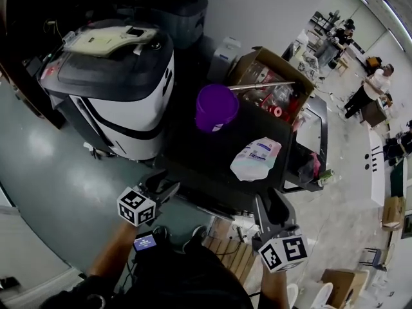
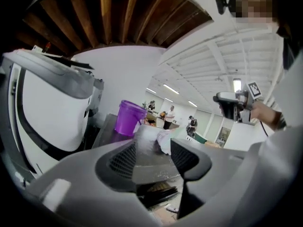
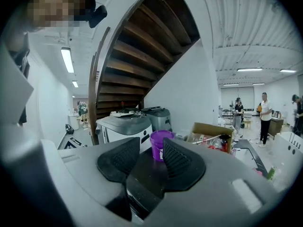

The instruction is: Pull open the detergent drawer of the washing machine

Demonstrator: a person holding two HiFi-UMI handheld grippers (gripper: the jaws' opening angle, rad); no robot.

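One wooden staircase [image 3: 142,41] climbs over the far left of the room. Under it stand two machines. The nearer is a boxy white machine with a dark grey lid [image 1: 116,89]. An all-grey machine [image 1: 170,8] stands just behind it, farther off.

To the right of the white machine is one black glossy worktop [image 1: 193,153], directly ahead of both hands. Which of these units is the washing machine I cannot tell, and no view shows its detergent drawer. Only the top of the black unit is seen from above, and its near face is hidden.

Three things rest on the worktop. One open brown cardboard box [image 1: 267,60] full of clutter sits at the far right. One round purple plastic bucket [image 1: 216,107] stands upright near the far-left part. One crumpled white plastic bag [image 1: 256,158] lies nearer, to the right of the bucket and apart from it. Two people stand well off at the far right of the room.

There are two grippers. The left hand-held gripper [image 1: 170,188] hovers at the worktop's near-left edge, released, with its pads apart and nothing caught between them. The right hand-held gripper [image 1: 267,199] is at the near-right edge, likewise released and empty. The bucket shows far beyond the gap between its pads.
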